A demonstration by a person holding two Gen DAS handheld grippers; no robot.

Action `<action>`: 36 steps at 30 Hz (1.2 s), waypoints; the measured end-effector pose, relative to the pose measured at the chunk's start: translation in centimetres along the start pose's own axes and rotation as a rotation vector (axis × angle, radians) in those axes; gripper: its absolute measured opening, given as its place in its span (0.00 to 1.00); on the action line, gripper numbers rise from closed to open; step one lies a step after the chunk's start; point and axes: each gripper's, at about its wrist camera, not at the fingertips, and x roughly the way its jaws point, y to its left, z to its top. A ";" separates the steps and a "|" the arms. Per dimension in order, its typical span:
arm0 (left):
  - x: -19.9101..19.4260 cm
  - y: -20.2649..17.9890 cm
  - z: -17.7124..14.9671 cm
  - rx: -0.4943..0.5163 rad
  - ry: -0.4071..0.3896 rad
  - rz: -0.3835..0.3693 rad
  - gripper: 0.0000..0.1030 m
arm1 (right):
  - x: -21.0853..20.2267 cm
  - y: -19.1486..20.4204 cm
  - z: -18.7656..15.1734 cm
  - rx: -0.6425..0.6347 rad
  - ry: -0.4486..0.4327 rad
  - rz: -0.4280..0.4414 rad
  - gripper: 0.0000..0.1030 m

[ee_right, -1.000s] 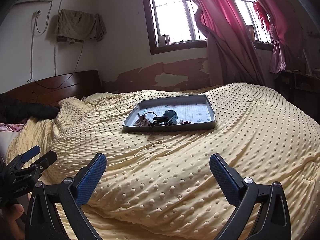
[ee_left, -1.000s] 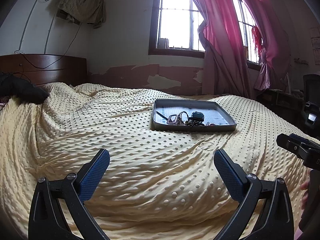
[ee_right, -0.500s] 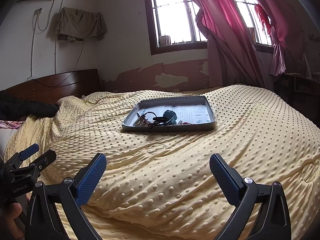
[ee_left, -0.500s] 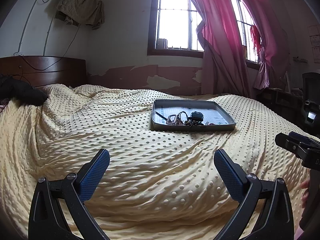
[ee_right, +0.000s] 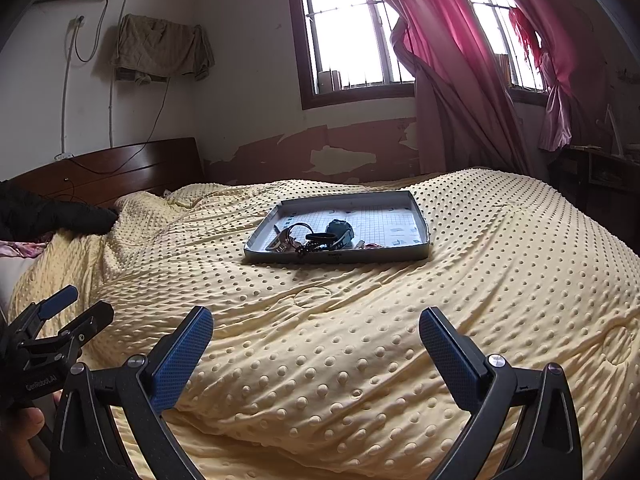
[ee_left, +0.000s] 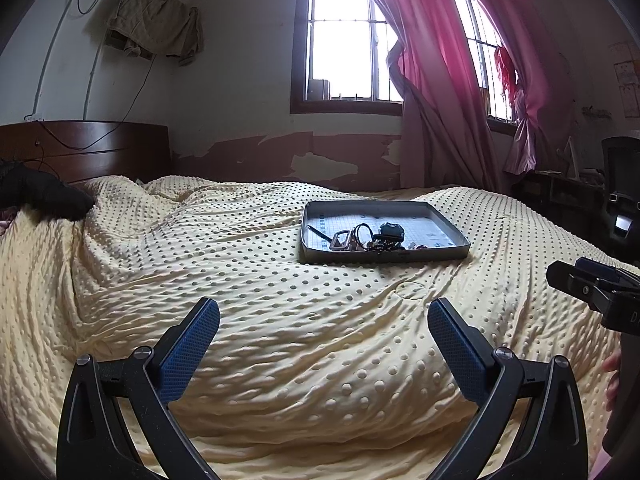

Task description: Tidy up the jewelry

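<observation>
A shallow grey tray (ee_left: 454,233) (ee_right: 418,216) rests on the yellow dotted bedspread, far ahead of both grippers. In its near left part lies a tangle of jewelry (ee_left: 372,238) (ee_right: 316,238): a dark watch (ee_right: 340,232), a metal clip (ee_left: 341,239), beads and cords. My left gripper (ee_left: 323,320) hovers open over the near bedspread with nothing between its blue pads. The right gripper (ee_right: 316,328) is likewise open and empty, well short of the tray. Each gripper shows at the edge of the other's view.
The bedspread (ee_left: 200,264) is wrinkled, with a hump at the pillows. A dark garment (ee_left: 36,192) lies by the wooden headboard (ee_left: 84,152). Pink curtains (ee_left: 440,80) and dark furniture (ee_left: 580,196) stand to the right of the bed.
Both views have shifted slightly, the tray sitting a little higher and nearer. Both grippers stay open and nothing in the tray has moved.
</observation>
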 end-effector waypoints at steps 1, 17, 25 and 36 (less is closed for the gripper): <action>0.0 0.0 0.0 0.001 0.000 0.000 0.99 | 0.0 0.0 0.0 0.000 0.000 0.000 1.00; -0.1 -0.1 -0.1 0.004 -0.002 0.002 0.99 | 0.0 0.1 0.0 -0.001 0.000 0.000 1.00; -0.5 -0.1 0.1 -0.041 0.012 -0.038 0.99 | 0.0 0.1 0.0 -0.002 0.000 0.000 1.00; -1.2 -1.9 -0.5 0.014 -0.003 0.059 0.99 | 0.0 0.1 -0.2 -0.009 0.004 0.001 1.00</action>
